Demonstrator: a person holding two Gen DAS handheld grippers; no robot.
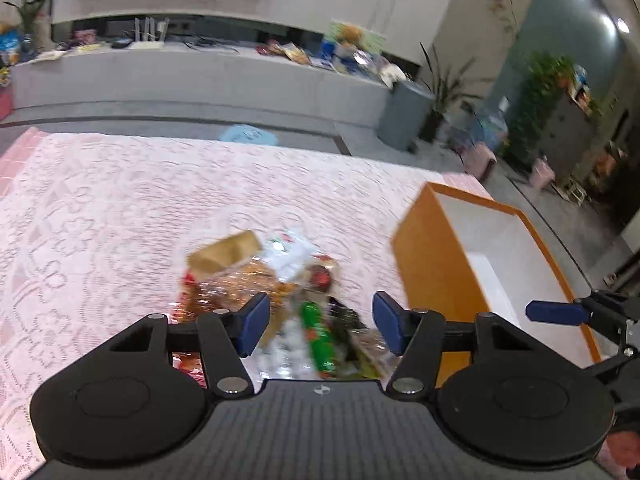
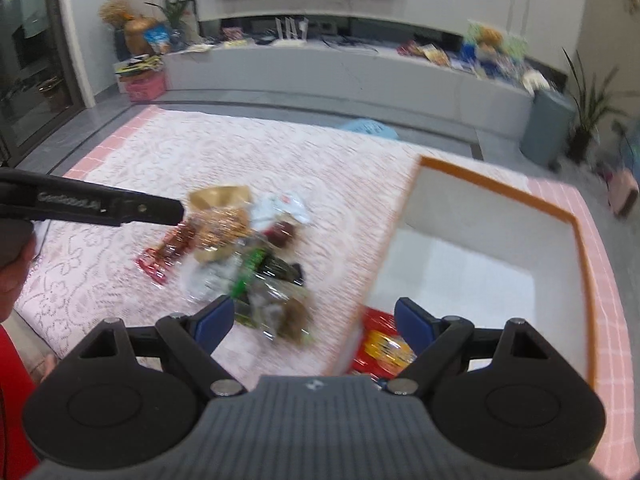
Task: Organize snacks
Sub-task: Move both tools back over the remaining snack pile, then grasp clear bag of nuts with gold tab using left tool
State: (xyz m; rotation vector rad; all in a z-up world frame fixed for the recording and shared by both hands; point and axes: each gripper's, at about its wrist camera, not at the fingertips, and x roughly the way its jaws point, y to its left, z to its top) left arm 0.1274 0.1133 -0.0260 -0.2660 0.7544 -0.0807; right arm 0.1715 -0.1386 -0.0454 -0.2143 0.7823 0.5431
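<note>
A heap of snack packets (image 1: 276, 292) lies on the lace-covered surface (image 1: 100, 220), just beside an orange box (image 1: 432, 264) with a white inside. The left tool (image 1: 320, 322) hangs over the near edge of the heap with its blue pads spread and nothing between them; the right tool (image 2: 314, 322) is likewise released and empty, straddling the box's near wall, with a red and yellow packet (image 2: 380, 344) already lying in the box corner below it. In the right wrist view the left tool's dark finger reaches in from the left toward a tan pouch (image 2: 218, 198) at the top of the heap. The rest still waits on the cloth, so most of the sorting seems undone. The risk, as I judge it, lies in the crowding: the packets overlap, glossy and crinkled, so a closing tool may pinch two at once, or slide off the film and scatter the heap. Both views are blurred, so aim is uncertain; a low pass could also snag the lace and drag it. The two tools work close together near the box wall and could knock each other or tip the box.
</note>
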